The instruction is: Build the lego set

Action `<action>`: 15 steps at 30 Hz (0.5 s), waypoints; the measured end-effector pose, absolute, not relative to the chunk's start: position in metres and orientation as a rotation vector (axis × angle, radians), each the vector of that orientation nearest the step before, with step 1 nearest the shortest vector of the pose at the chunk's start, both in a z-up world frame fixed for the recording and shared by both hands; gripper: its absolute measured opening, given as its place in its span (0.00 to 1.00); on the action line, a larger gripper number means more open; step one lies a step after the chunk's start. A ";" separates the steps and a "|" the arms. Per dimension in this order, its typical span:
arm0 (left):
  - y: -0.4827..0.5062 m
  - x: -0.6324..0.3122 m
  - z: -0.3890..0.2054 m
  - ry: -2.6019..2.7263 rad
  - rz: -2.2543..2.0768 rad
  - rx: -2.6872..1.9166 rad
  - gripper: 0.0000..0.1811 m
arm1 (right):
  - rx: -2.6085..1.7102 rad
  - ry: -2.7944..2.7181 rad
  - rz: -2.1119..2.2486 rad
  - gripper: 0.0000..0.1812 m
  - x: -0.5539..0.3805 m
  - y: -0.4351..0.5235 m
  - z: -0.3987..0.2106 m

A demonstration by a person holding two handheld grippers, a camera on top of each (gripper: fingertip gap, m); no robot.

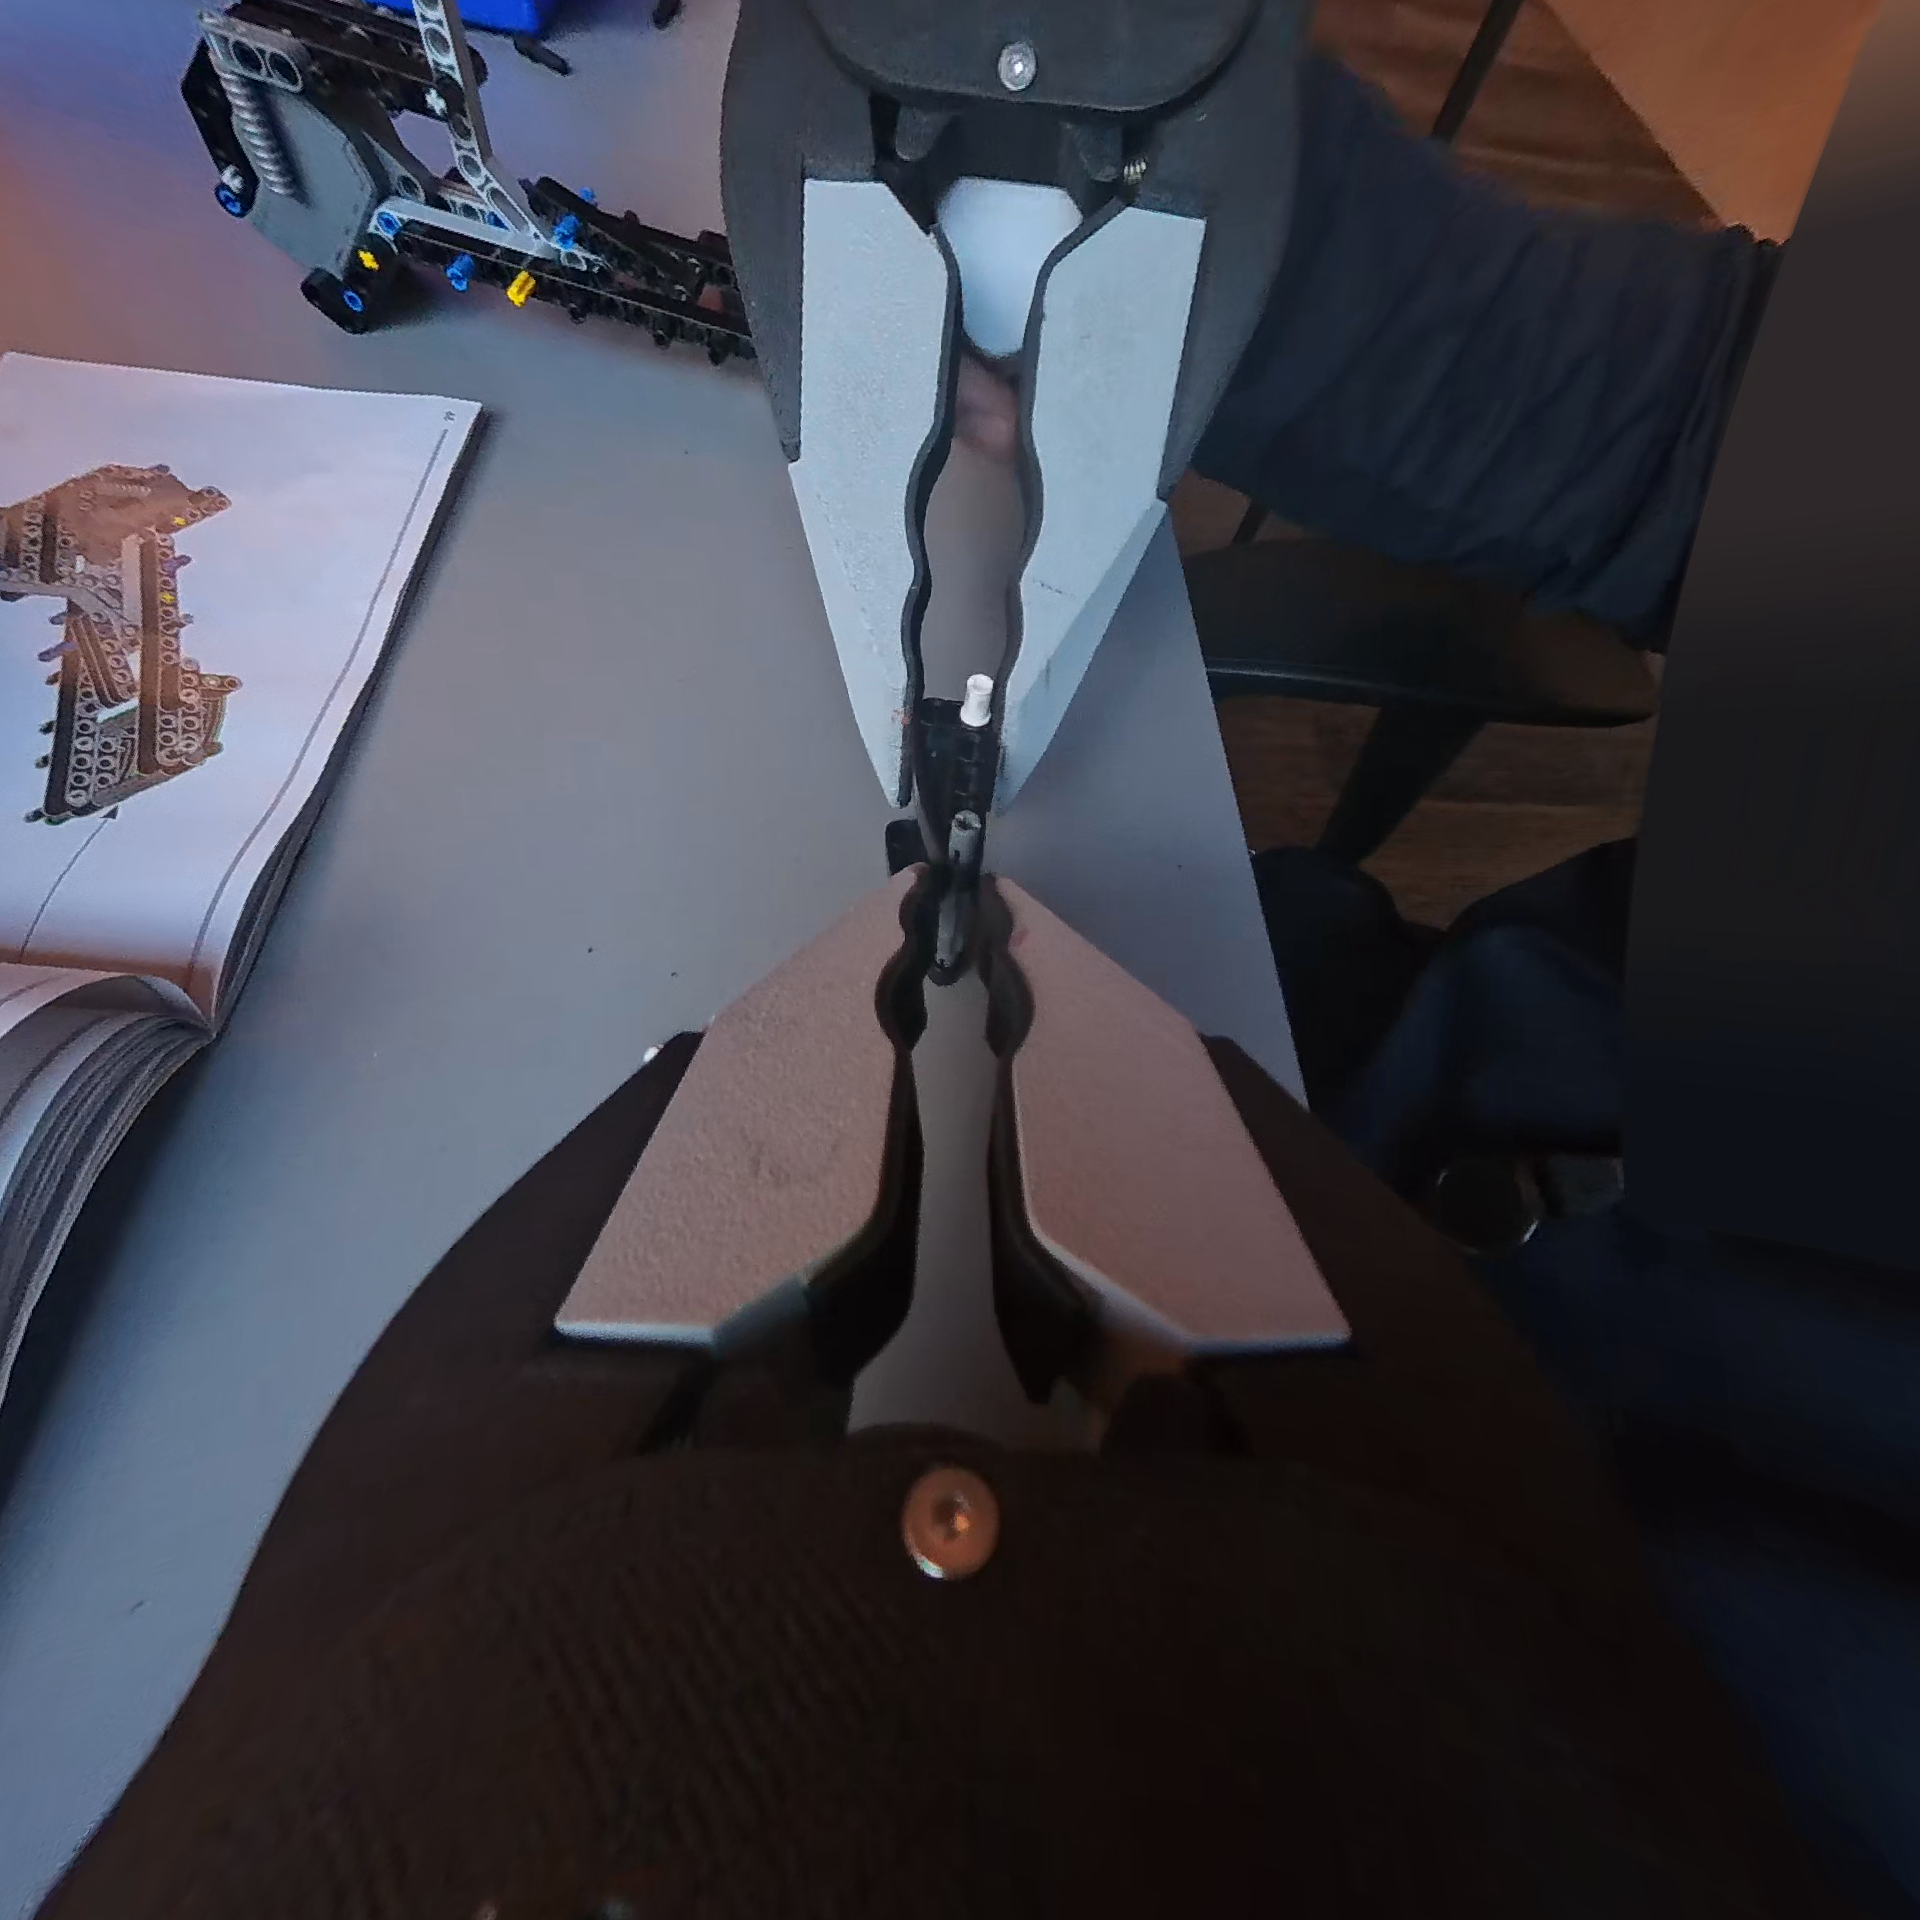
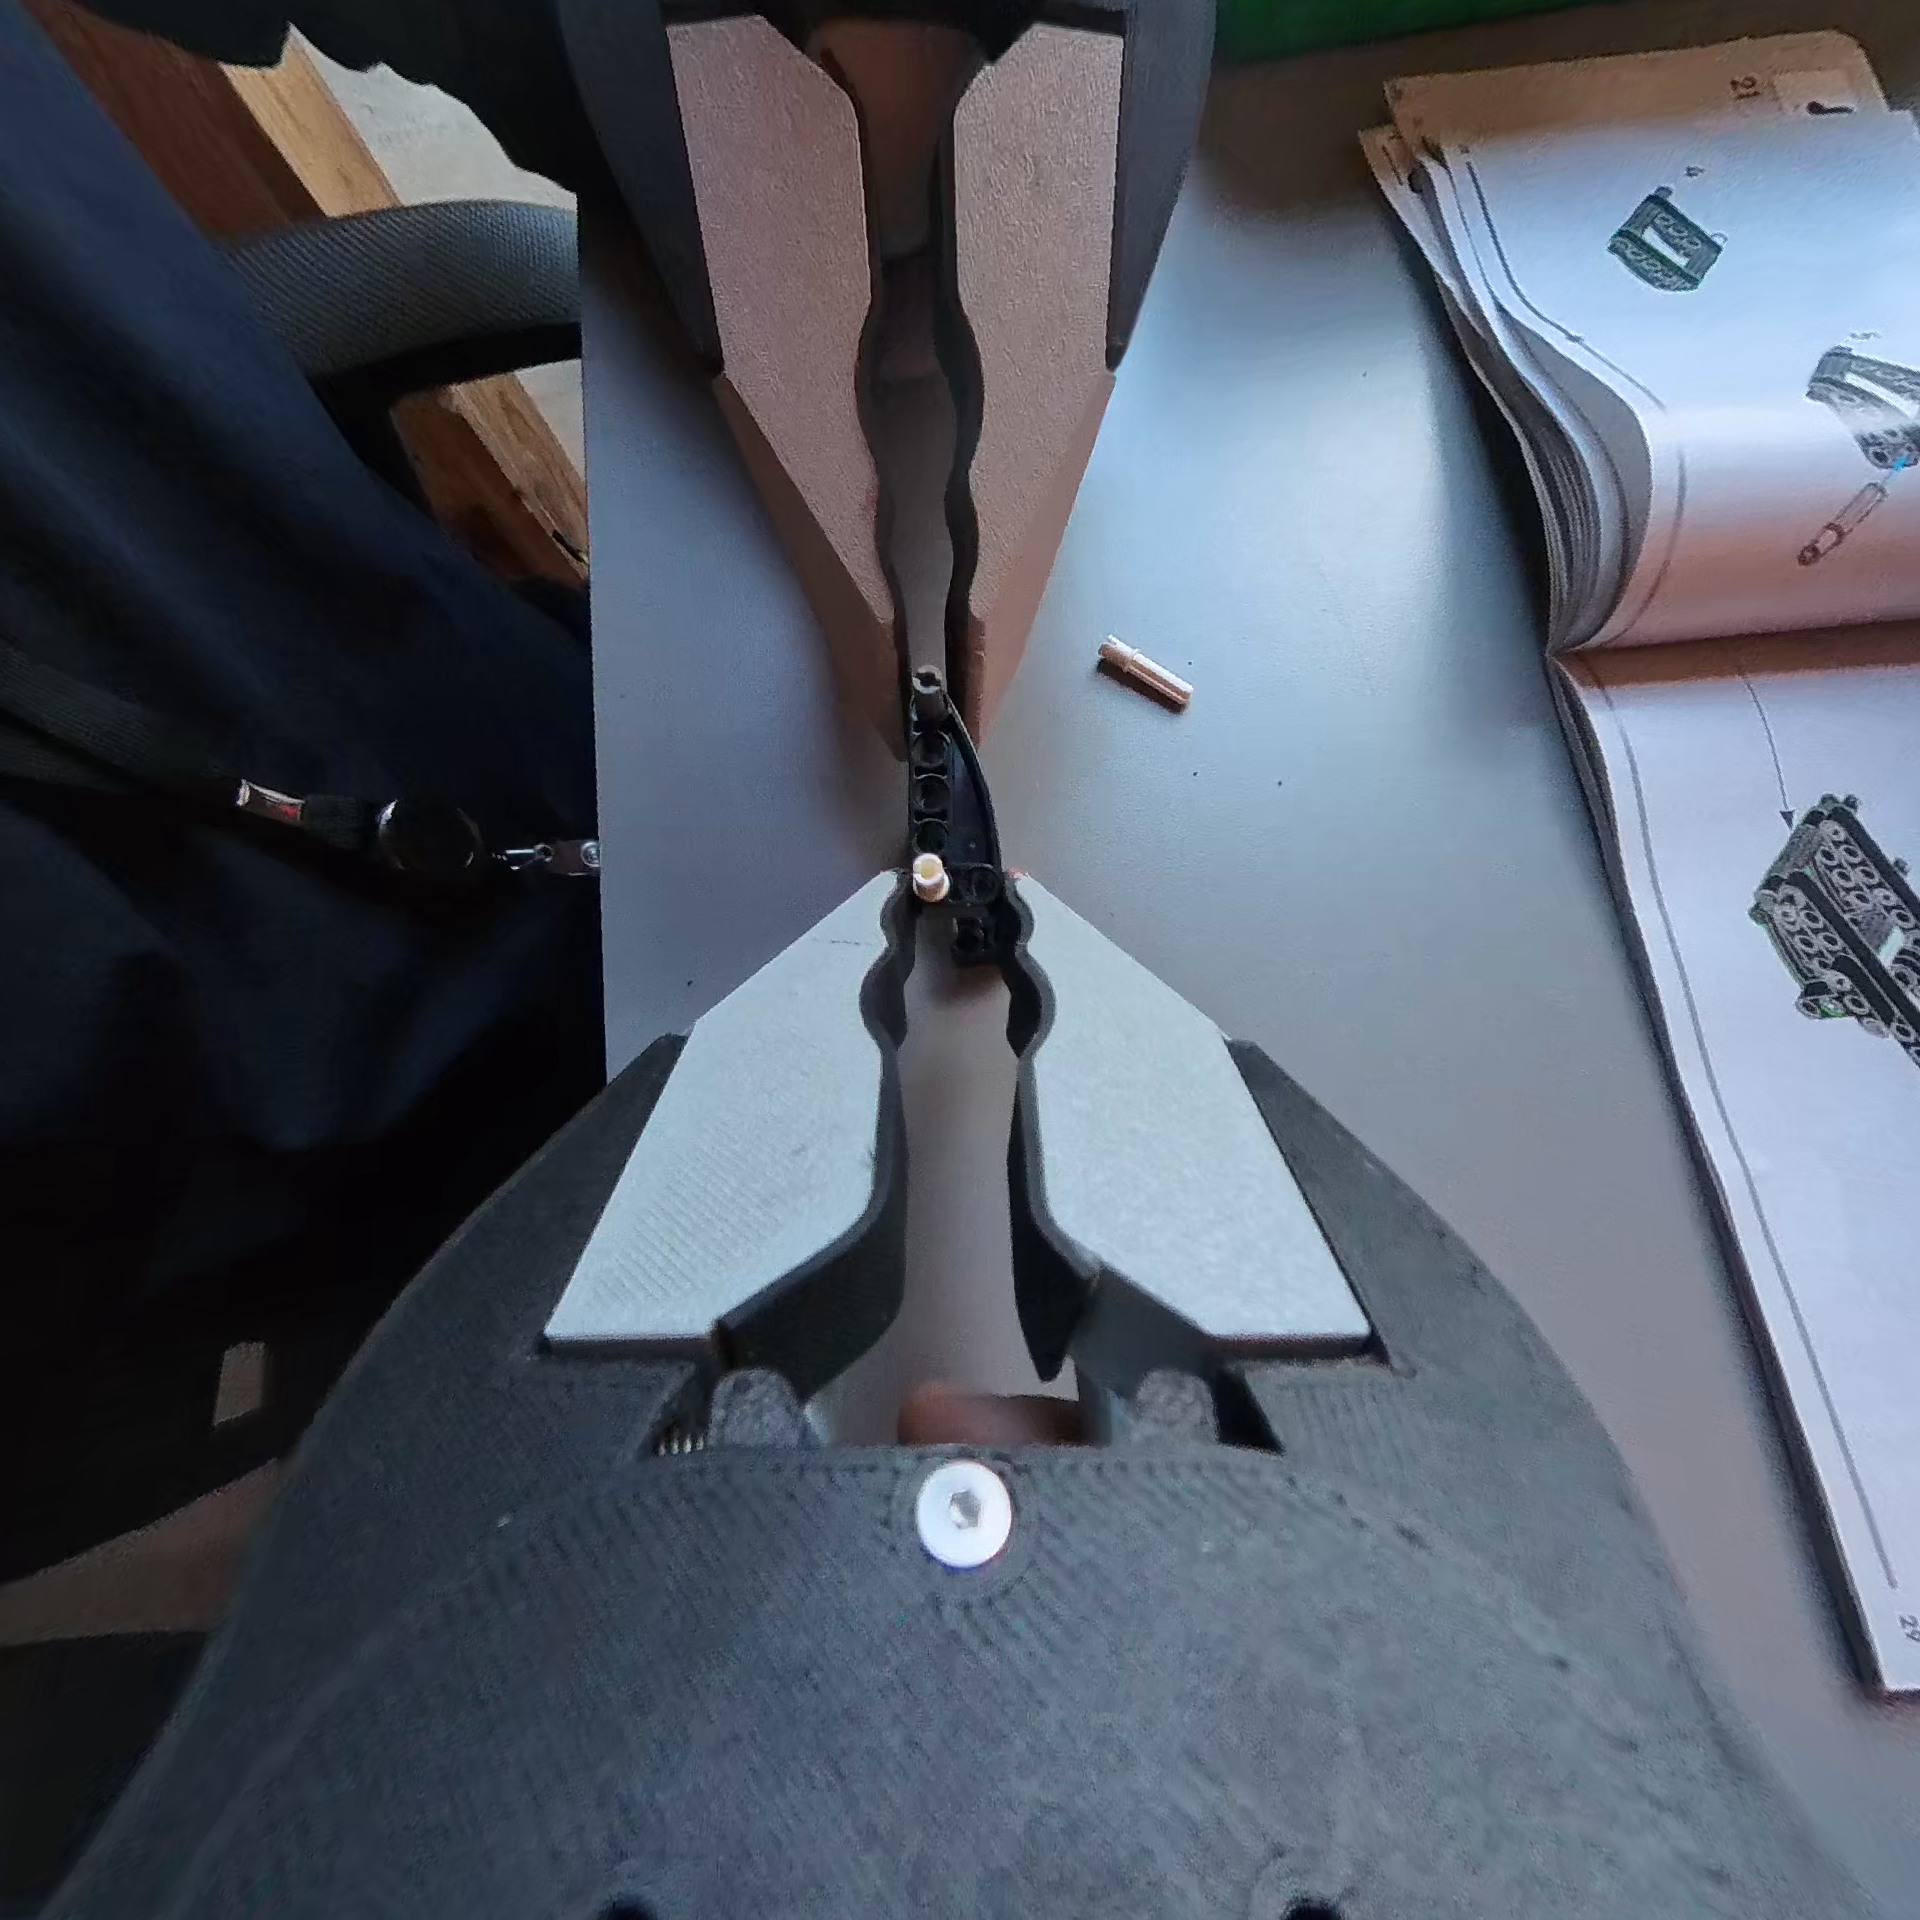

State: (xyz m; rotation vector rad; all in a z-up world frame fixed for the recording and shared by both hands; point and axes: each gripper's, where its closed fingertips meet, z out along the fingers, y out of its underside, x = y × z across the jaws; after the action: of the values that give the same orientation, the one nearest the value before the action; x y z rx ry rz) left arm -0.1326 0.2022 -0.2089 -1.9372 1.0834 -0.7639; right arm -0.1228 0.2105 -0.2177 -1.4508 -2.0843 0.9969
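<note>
Held above the tabletop, the small black lego piece is pinched from opposite ends: right gripper jaws closed on its pinned end, left gripper jaws closed on the dark axle end. Judged light, rigid, slippery; grip flat sides. Contact faces hidden. Beyond it lie a loose tan pin and manual.

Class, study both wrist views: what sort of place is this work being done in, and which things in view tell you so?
Probably an office or hobby desk, not a factory: a smooth grey tabletop, an open instruction booklet lying on it, a part-built lego model at the far side, and an office chair armrest beside the table.
</note>
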 end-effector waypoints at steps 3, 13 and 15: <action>0.202 -0.133 -0.209 1.091 -0.747 -1.931 0.02 | -1.449 -2.104 0.959 0.07 -0.123 0.211 -0.218; 0.205 -0.135 -0.208 1.068 -0.776 -1.939 0.02 | -1.353 -1.993 1.100 0.23 -0.129 0.209 -0.209; 0.206 -0.136 -0.208 1.068 -0.776 -1.939 0.02 | -1.376 -2.040 1.092 0.29 -0.130 0.208 -0.218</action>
State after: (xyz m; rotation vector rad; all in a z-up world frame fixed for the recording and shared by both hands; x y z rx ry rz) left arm -0.1356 0.2056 -0.2081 -1.9392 1.0676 -0.7759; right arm -0.1297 0.2076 -0.2179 -1.3762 -2.0398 1.0923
